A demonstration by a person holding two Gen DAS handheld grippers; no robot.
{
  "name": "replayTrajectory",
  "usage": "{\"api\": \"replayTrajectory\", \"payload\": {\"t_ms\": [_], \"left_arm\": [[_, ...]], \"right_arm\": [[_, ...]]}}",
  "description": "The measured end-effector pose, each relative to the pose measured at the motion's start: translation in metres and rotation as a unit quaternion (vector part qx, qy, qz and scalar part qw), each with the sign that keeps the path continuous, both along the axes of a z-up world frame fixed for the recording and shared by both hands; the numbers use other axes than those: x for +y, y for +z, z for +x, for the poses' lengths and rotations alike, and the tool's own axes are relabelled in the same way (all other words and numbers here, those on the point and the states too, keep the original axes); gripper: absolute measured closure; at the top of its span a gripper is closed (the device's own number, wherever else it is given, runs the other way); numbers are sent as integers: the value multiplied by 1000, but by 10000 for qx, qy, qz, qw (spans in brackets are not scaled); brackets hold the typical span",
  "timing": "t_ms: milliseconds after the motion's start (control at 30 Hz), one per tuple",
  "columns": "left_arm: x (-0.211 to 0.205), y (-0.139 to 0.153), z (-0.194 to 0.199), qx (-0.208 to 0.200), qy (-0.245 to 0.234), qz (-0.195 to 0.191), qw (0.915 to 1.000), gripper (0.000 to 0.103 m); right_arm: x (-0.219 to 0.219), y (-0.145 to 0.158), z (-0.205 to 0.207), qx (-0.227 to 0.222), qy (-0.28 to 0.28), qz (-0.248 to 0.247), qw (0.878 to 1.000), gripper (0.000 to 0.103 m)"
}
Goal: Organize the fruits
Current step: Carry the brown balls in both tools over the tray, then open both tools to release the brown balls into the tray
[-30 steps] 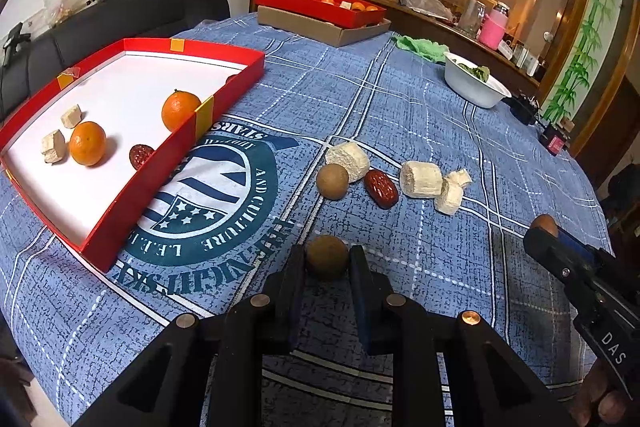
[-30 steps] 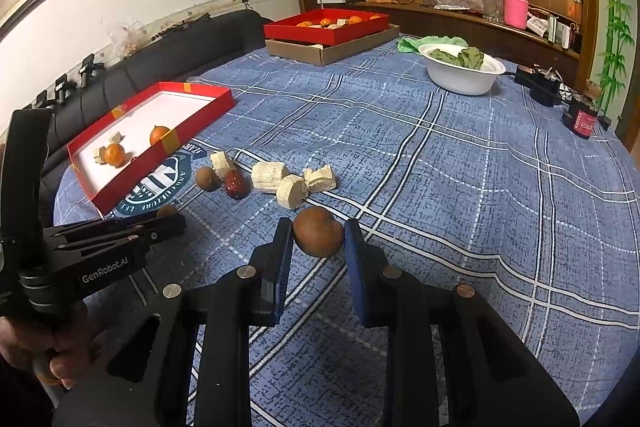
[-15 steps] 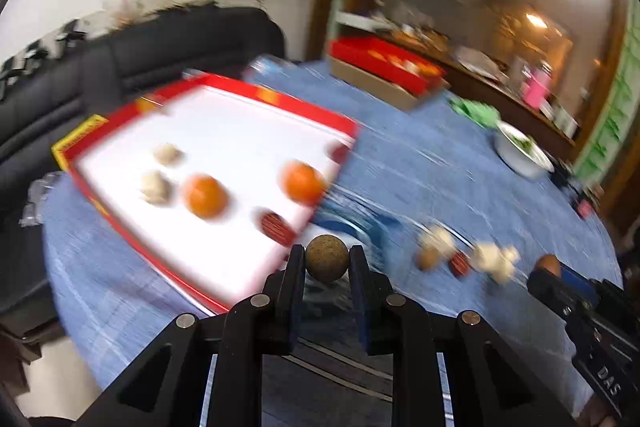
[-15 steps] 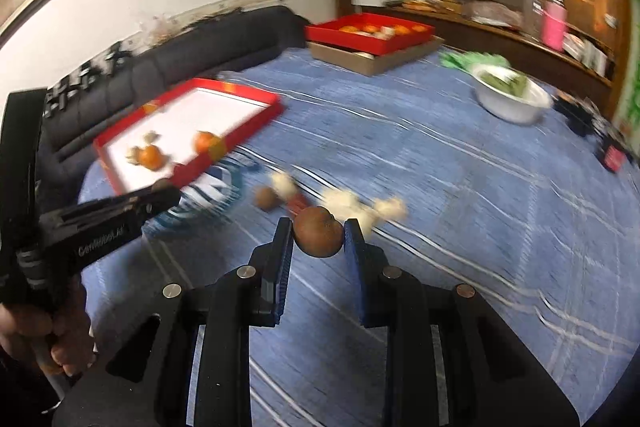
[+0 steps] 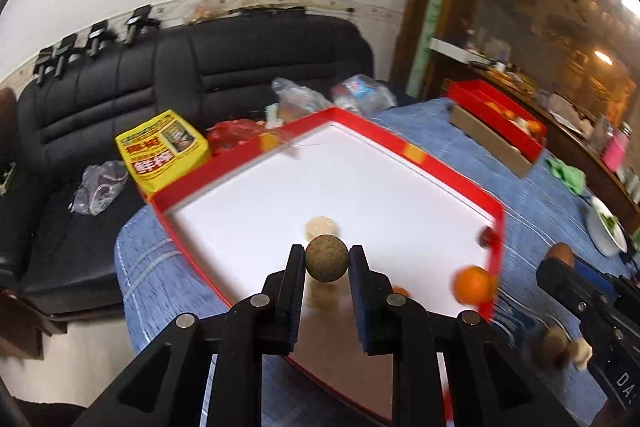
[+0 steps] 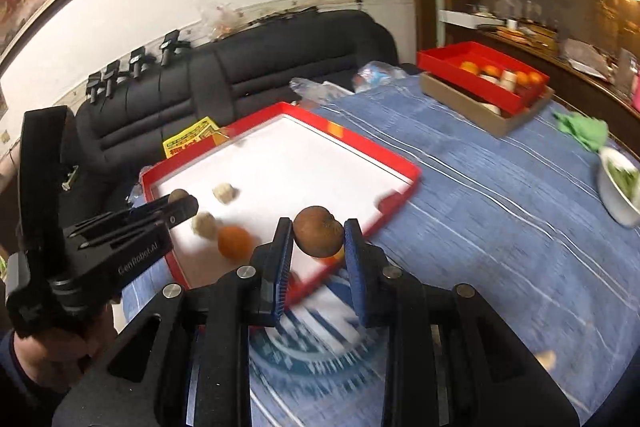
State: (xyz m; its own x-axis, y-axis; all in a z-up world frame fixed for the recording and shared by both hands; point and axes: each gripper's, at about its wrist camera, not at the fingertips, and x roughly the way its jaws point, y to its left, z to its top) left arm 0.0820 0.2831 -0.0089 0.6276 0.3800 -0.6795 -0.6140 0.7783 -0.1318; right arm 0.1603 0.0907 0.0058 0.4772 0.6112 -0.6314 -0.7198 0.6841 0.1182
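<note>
My left gripper [image 5: 326, 263] is shut on a small round tan-brown fruit [image 5: 326, 257] and hangs over the white floor of the red-rimmed tray [image 5: 360, 131]. In the tray lie an orange [image 5: 472, 285], a pale chunk [image 5: 320, 227] and a dark red date [image 5: 486, 237] by the right rim. My right gripper [image 6: 318, 241] is shut on a darker brown round fruit [image 6: 318, 237] above the tray's near right edge [image 6: 400, 203]. The right wrist view also has the left gripper [image 6: 176, 209] over the tray, beside an orange [image 6: 234, 241] and pale chunks [image 6: 224, 193].
A second red tray [image 6: 448, 65] with fruit sits on a cardboard box at the table's far side. A white bowl [image 6: 618, 199] and green cloth [image 6: 584, 131] lie to the right. Loose fruit pieces [image 5: 560, 347] remain on the blue cloth. A black sofa [image 5: 256, 67] stands beyond the table.
Both grippers have swung left from the loose fruit pile toward the red-rimmed tray, each still carrying its round fruit. The left one now hangs over the tray floor.
</note>
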Motion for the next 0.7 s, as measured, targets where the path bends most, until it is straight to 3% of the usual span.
{"api": "replayTrajectory", "payload": {"t_ms": [267, 467, 533, 567, 600, 633, 700], "left_arm": [[29, -11, 13, 127, 271, -105, 9995, 82], [34, -19, 18, 278, 383, -185, 9987, 83], [36, -24, 21, 473, 366, -312, 9977, 73], [38, -28, 22, 592, 372, -428, 9966, 55], [37, -28, 21, 562, 343, -464, 9968, 51], [35, -26, 20, 528, 308, -441, 9972, 48], [29, -21, 16, 534, 339, -336, 9974, 37]], "right_arm": [[54, -12, 25, 167, 73, -135, 9997, 78], [70, -29, 33, 294, 15, -310, 9991, 78], [74, -35, 37, 405, 25, -421, 9983, 77], [76, -37, 38, 437, 38, -479, 9979, 75], [78, -40, 38, 442, 25, -576, 9974, 61], [79, -40, 37, 433, 15, -617, 9972, 40], [74, -35, 33, 370, 27, -574, 9977, 32]]}}
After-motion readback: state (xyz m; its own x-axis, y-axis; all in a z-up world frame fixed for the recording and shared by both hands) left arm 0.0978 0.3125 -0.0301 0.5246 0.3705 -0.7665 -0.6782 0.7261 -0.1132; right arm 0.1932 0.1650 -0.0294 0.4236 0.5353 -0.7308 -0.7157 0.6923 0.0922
